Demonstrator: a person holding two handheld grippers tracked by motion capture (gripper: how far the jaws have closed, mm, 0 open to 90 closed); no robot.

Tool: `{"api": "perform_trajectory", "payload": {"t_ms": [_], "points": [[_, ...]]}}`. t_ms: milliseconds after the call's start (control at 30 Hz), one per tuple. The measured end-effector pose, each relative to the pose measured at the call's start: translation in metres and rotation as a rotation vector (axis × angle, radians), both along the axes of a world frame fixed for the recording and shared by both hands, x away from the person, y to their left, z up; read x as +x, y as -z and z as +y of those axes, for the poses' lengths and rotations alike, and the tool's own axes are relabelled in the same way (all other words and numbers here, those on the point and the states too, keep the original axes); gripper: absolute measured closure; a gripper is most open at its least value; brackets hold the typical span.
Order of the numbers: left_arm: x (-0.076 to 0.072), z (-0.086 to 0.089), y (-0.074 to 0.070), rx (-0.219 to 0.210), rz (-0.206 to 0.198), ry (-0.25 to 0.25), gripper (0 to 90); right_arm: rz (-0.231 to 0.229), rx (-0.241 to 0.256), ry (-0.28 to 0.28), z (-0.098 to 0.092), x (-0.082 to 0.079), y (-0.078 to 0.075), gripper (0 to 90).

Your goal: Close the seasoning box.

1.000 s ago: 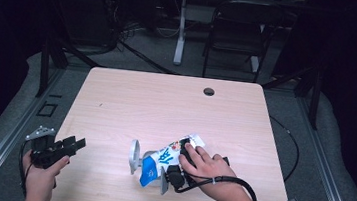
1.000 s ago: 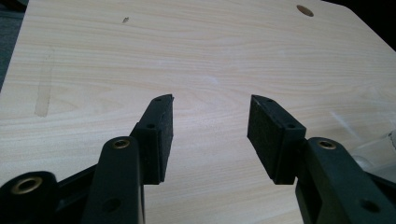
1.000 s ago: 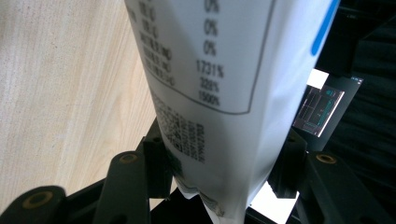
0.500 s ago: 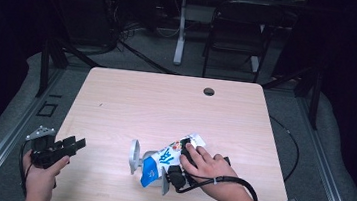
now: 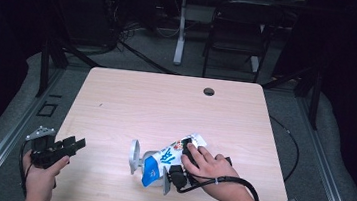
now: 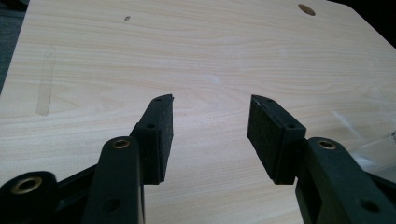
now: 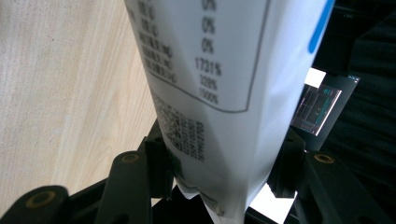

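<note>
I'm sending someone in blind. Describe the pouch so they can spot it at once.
On the wooden table, look at the near edge right of centre, under the person's right hand. The pouch lies there, white with blue panels, its back printed with a nutrition table, pinched by the right tool.

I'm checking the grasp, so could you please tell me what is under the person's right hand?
Under the right hand sits the right gripper, shut on a white and blue pouch lying on the table. The hand covers the pouch's far end, so that part cannot be seen.

Glossy pouch (image 5: 168, 155), matt wooden table (image 5: 166, 104)
</note>
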State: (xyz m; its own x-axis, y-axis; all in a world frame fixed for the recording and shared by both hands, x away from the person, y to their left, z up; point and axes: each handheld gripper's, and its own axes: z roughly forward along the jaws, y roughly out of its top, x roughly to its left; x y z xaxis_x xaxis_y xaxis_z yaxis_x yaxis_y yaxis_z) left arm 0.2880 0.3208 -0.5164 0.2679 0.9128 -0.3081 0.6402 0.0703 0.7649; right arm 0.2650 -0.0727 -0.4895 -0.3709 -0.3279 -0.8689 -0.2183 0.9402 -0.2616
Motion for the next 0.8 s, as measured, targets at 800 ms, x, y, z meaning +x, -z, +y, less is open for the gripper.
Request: {"api": "perform_trajectory", "payload": {"t_ms": [800], "points": [[0.0002,0.0005,0.0006,0.001,0.001,-0.002,51.3,-0.022,0.009,0.004,-0.0028,0.0002,-0.0063,53.4]]}}
